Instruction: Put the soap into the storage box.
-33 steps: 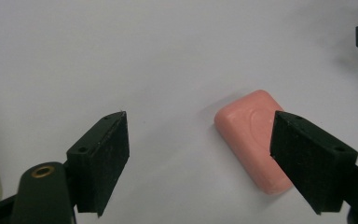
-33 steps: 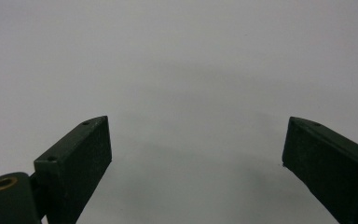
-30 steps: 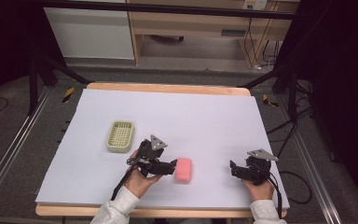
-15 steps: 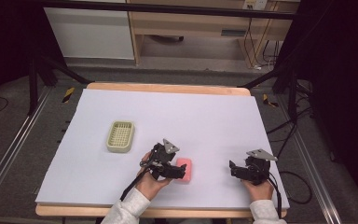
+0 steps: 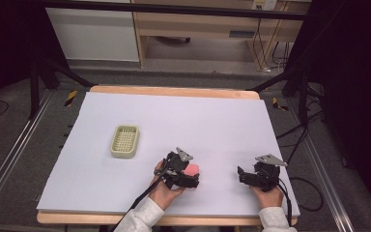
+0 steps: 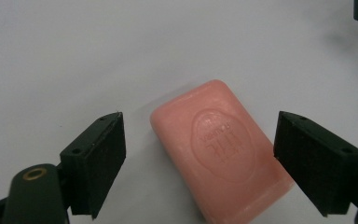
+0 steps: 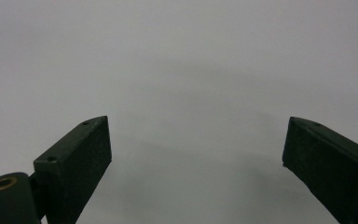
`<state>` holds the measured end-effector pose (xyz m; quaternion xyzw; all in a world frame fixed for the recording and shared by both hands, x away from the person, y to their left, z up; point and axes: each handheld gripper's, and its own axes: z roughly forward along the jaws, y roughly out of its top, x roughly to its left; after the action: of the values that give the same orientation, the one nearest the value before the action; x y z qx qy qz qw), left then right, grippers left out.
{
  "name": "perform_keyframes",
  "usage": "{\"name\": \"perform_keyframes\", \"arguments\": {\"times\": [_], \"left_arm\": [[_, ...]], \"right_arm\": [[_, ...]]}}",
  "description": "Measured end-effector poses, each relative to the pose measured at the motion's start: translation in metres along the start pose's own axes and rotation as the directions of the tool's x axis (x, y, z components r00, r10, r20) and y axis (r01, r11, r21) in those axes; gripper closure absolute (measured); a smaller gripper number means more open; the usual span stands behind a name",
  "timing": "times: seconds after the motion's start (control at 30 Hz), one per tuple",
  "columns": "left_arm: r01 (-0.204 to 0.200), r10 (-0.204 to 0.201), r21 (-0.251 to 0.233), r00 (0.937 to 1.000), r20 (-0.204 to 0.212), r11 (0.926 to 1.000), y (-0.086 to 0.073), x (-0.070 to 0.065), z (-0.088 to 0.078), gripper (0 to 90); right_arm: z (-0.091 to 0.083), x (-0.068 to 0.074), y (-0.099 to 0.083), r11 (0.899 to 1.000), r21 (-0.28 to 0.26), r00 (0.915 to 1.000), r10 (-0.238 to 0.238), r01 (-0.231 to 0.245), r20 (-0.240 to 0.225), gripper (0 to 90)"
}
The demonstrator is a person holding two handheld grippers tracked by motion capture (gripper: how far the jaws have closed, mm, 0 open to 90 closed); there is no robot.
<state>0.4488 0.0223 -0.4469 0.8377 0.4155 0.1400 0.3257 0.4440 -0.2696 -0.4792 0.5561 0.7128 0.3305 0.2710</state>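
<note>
With its black jaws spread wide and just been opening further, the left gripper [image 6: 200,154] straddles a pink rectangular soap bar [image 6: 221,151] with a stamped oval emblem, which lies flat on the white table sheet [image 5: 212,116] between the two pads, a clear gap on either side, gripped by neither. The right gripper [image 7: 196,158], well off to the soap's far side, hangs over bare sheet with jaws equally wide, holding nothing. Beyond the left gripper's outer side sits a pale yellow slatted plastic soap dish [image 5: 124,141], well apart.
</note>
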Motion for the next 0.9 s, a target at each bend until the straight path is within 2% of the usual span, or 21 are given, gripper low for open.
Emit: {"name": "perform_keyframes", "arguments": {"times": [0.47, 0.57, 0.9], "left_arm": [[0.011, -0.011, 0.024, 0.9999, 0.009, 0.9996, -0.002, -0.008, 0.012, 15.4], [-0.002, 0.002, 0.039, 1.0, 0.004, 0.9992, -0.002, -0.011, 0.015, 16.4], [0.018, -0.019, 0.051, 0.9996, 0.019, 0.9985, -0.002, -0.008, 0.015, 19.3]], "right_arm": [[0.0, 0.001, 0.0, 1.0, 0.008, 1.0, 0.004, -0.004, -0.004, 8.2], [0.001, 0.001, 0.0, 1.0, 0.01, 1.0, 0.001, -0.001, -0.004, 8.2], [0.001, 0.001, 0.0, 1.0, 0.015, 1.0, 0.002, -0.002, -0.005, 8.2]]}}
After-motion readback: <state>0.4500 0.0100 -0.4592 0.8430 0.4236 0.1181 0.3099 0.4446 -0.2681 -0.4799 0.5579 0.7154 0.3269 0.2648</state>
